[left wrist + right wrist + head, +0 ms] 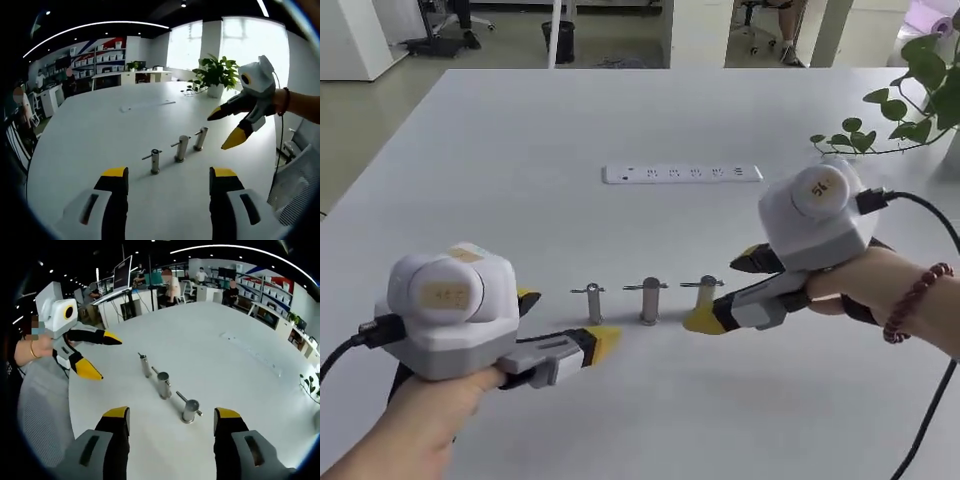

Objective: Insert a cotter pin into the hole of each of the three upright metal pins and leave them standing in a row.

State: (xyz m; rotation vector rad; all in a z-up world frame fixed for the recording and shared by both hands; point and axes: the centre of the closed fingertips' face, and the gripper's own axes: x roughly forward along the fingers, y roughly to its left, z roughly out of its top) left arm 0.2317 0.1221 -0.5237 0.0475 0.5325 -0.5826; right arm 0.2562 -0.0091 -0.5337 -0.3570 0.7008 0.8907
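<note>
Three metal pins (649,300) in row; left claw (169,172), right claw (172,413) — both wide

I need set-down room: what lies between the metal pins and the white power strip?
Bare white tabletop, in the head view, between the three upright silver metal pins and the long white power strip.

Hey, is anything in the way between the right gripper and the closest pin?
Nothing visible. The right gripper is open, and the nearest pin stands just ahead of its jaws, with only bare table between them.
</note>
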